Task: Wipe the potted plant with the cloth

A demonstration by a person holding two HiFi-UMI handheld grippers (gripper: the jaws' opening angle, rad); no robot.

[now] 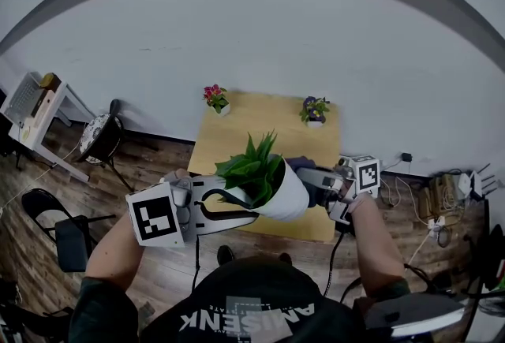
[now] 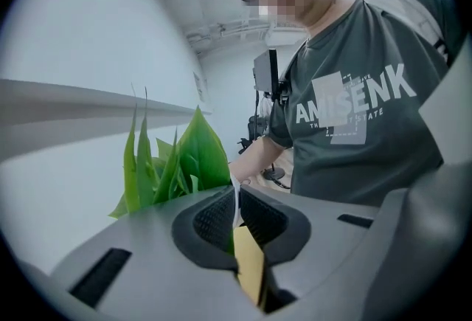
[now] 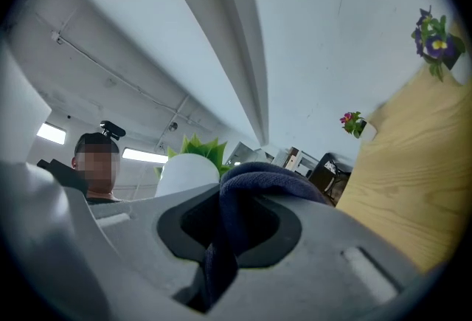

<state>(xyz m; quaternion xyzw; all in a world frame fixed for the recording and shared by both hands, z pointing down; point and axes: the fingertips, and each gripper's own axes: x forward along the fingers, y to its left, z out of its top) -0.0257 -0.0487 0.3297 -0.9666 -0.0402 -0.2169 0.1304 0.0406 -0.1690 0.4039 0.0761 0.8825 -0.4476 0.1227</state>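
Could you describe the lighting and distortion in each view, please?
Head view: heavy fisheye bends the wall into an arc; light is even, the plant sharp. Left gripper view: pale wall nearly washed out, dark corners. Right gripper view: a ceiling lamp glares; the cloth, close up, is dark and soft.

Head view: the pot (image 1: 288, 195) covers the cloth (image 1: 298, 164) except a dark edge, probably a fold. Left gripper view: the left gripper (image 2: 237, 198) body hides the pot below the leaves (image 2: 184, 157). The worktop (image 1: 260, 117) flowers (image 1: 215, 97) are too small to identify.
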